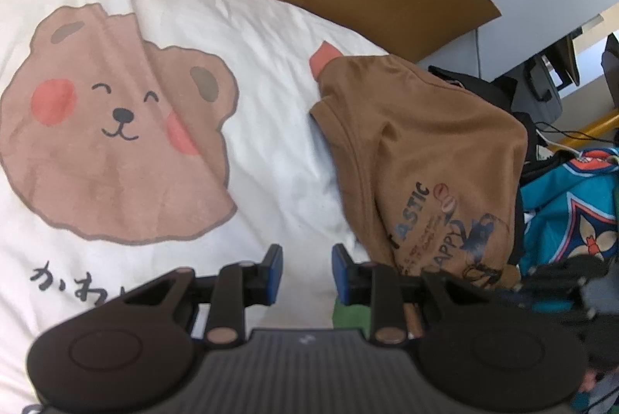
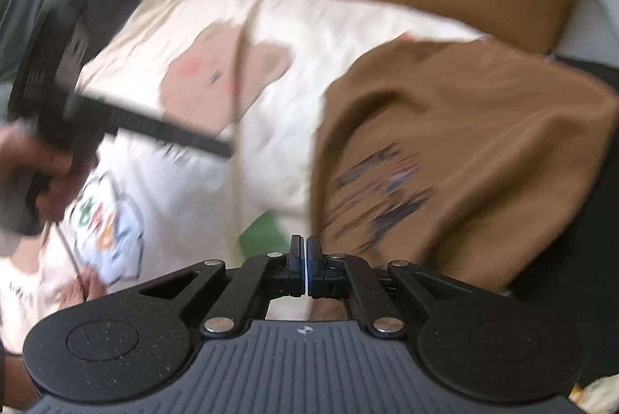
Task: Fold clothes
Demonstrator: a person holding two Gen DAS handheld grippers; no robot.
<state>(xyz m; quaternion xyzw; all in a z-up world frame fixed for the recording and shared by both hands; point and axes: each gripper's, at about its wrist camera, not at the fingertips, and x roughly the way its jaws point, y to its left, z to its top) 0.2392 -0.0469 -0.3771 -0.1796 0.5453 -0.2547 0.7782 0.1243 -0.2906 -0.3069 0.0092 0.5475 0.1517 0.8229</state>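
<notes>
Right gripper [image 2: 305, 269] beside brown shirt [image 2: 464, 143].

Two close wrist views angled down, sharing white bear-print shirt [image 1: 247, 73] [image 2: 348, 38].

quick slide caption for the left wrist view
Left gripper, jaws apart and empty, hovers over a white bear-print shirt beside a crumpled brown shirt.

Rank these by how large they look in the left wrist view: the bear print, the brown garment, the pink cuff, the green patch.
1. Bear print and brown garment: they look alike in extent, so no ranking between them.
2. Green patch, partly hidden behind the left claw.
3. Pink cuff.
</notes>
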